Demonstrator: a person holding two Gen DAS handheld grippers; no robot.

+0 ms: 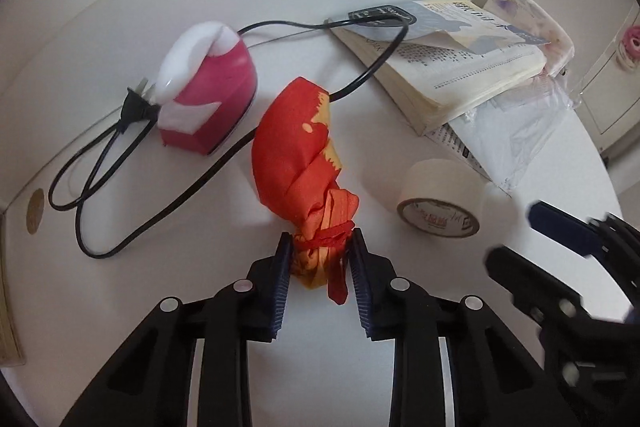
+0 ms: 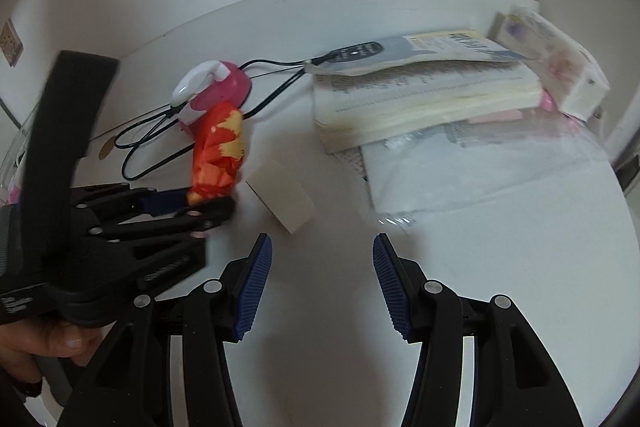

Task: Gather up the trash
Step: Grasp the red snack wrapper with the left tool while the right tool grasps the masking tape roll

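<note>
Clamped in my left gripper was the tied neck of the crumpled red-and-yellow plastic bag, lying on the white worktop (not lifted yet). My right gripper hung apart, empty. Collecting had barely begun.

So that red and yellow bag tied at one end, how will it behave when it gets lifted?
The bag looks like thin, wrinkled plastic, so probably light and floppy. The left gripper pinches its knotted neck, so the body would likely hang and swing. Its smooth film may slip.
</note>
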